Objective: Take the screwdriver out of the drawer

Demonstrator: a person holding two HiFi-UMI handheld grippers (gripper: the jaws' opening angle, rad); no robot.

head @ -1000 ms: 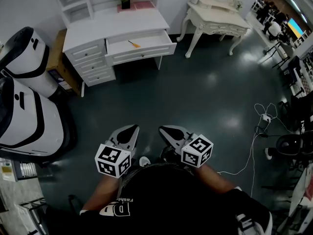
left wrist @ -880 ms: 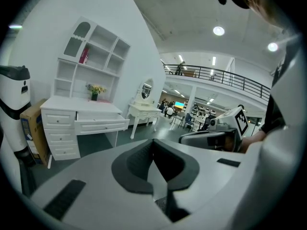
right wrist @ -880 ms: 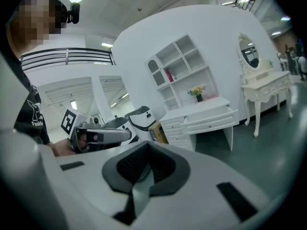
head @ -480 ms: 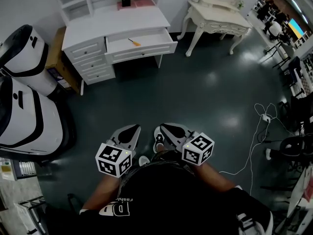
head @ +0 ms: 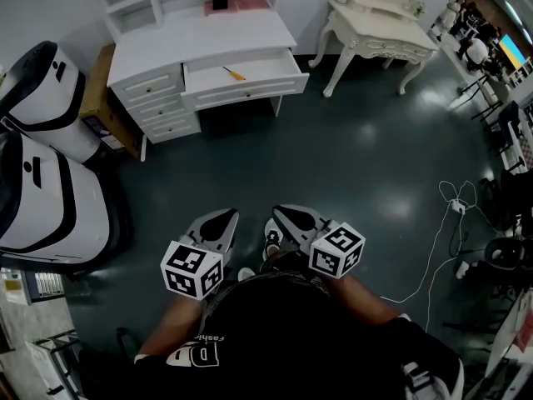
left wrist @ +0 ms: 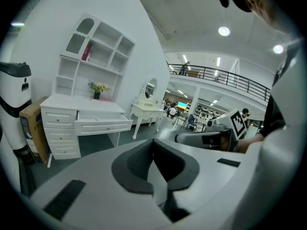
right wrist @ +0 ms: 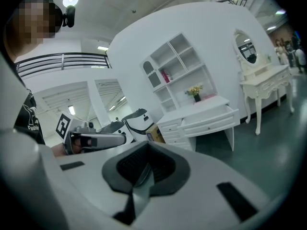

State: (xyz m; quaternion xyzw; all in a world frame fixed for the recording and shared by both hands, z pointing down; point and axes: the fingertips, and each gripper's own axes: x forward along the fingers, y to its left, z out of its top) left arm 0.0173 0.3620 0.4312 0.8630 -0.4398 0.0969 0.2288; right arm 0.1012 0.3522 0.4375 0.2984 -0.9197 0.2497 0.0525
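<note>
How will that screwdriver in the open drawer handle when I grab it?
The screwdriver looks thin and rigid, probably light. It lies loose and diagonal on the floor of the open drawer, so a nudge would likely roll or slide it. Its handle surface is too small to judge.

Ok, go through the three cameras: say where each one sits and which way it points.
Head view: on the person's head, looking steeply down at the floor and ahead to the white desk; shows the black shirt, left tongs and right tongs.
Left gripper view: rides the left tongs, looking along their shut jaws towards the desk; the right tongs show at its right.
Right gripper view: rides the right tongs, jaws shut, facing the desk; the left tongs show at its left.
Shared: all three show the open drawer.
</note>
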